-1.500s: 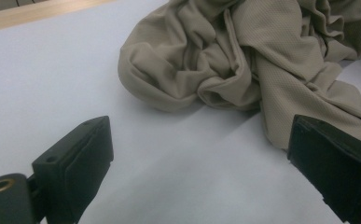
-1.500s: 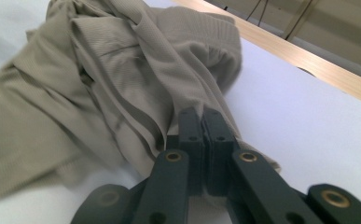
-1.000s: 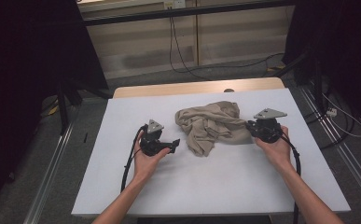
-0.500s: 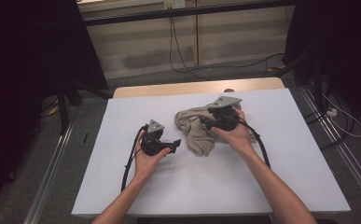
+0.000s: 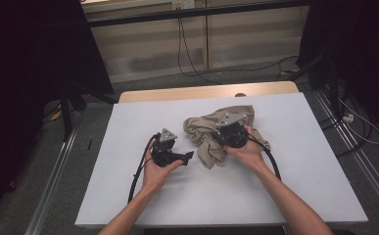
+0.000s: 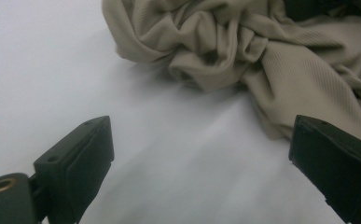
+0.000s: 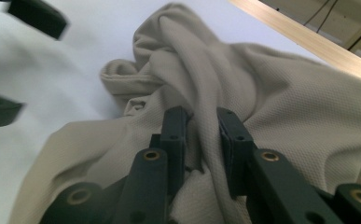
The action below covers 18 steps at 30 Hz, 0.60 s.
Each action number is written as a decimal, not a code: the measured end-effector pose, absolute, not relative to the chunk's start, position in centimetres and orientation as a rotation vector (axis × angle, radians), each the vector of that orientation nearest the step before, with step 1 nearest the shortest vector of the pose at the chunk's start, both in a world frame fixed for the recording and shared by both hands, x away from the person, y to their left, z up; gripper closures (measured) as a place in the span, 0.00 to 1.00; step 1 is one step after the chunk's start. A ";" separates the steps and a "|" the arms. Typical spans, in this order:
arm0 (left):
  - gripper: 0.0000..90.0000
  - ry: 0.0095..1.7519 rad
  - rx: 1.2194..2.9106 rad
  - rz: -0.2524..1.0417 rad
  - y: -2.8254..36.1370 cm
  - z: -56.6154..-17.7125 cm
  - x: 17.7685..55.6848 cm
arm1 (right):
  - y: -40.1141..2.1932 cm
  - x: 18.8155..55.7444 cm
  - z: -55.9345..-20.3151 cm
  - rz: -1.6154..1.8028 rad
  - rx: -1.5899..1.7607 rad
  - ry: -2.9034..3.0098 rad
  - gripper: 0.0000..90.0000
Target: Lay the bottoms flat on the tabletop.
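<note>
Pinching a fold: your right gripper (image 7: 201, 135) clamps the cloth (image 5: 211, 134), mid-table | left gripper (image 6: 201, 154) gapes empty, near side | cloth lies just right of it, within reach

High view dim, room edges near black; white desk (image 5: 128, 196) brightest. Soft shadow lay under beige cloth (image 6: 243, 51). Left tool (image 7: 24, 60) showed motion-blurred in right gripper view; near jaws slightly soft.
</note>
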<state>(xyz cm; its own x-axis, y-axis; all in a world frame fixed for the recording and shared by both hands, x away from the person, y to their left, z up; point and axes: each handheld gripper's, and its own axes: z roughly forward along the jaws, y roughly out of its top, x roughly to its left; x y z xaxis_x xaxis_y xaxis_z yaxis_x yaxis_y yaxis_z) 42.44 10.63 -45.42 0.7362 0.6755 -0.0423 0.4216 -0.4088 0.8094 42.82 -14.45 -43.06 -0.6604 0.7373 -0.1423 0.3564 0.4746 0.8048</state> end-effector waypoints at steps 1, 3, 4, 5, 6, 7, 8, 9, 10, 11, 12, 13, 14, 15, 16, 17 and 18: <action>0.07 0.808 2.059 0.367 10.3 -45.4 42.3 | -15.0 42.0 -42.9 1.087 0.903 2.244 0.83; 0.07 0.762 2.061 0.339 9.5 -45.4 42.0 | -15.6 41.1 -42.6 1.100 0.911 2.252 0.83; 0.07 0.736 2.068 0.334 9.1 -45.5 41.8 | -16.1 40.6 -42.5 1.120 0.922 2.250 0.82; 0.07 0.718 2.077 0.315 8.5 -45.5 41.5 | -16.5 40.0 -42.5 1.141 0.931 2.251 0.82; 0.07 0.700 2.089 0.296 8.0 -45.6 41.3 | -17.0 39.5 -42.5 1.157 0.934 2.256 0.82; 0.08 0.672 2.109 0.282 7.3 -45.7 41.0 | -17.3 38.9 -42.6 1.149 0.934 2.260 0.81; 0.09 0.661 2.115 0.273 6.9 -45.8 40.9 | -17.7 38.2 -42.9 1.137 0.929 2.273 0.82; 0.09 0.643 2.131 0.267 6.4 -45.8 40.7 | -17.9 37.8 -43.0 1.134 0.924 2.284 0.83; 0.09 0.625 2.149 0.274 5.9 -45.9 40.5 | -18.2 37.2 -43.2 1.126 0.921 2.302 0.85; 0.10 0.616 2.157 0.276 5.7 -46.0 40.4 | -18.6 36.5 -43.4 1.118 0.915 2.314 0.88; 0.12 0.606 2.165 0.279 5.3 -46.2 40.3 | -18.8 36.1 -43.5 1.119 0.916 2.325 0.90; 0.14 0.607 2.179 0.272 5.1 -46.3 40.3 | -19.1 35.5 -43.7 1.118 0.912 2.345 0.93; 0.18 0.629 2.204 0.256 4.8 -46.5 40.3 | -19.3 35.0 -43.8 1.114 0.904 2.359 0.95; 0.26 0.649 2.210 0.243 4.7 -46.6 40.4 | -19.6 34.4 -44.1 1.100 0.895 2.381 0.96; 0.26 0.667 2.200 0.240 4.6 -46.7 40.4 | -19.7 34.0 -44.3 1.091 0.887 2.398 0.96; 0.27 0.666 2.207 0.250 4.6 -46.6 40.4 | -19.8 33.4 -44.6 1.078 0.877 2.429 0.96; 0.31 0.656 2.210 0.237 4.7 -46.4 40.3 | -19.9 33.1 -44.8 1.063 0.869 2.440 0.96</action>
<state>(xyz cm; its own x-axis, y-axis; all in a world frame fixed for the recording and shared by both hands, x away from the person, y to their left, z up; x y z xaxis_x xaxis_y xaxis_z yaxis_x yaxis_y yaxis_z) 40.34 4.71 -46.43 0.8480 0.5281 -0.0438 0.3778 -0.5445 0.7488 33.12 -19.90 -44.82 -0.7553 0.6524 -0.0632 0.3981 0.5331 0.7466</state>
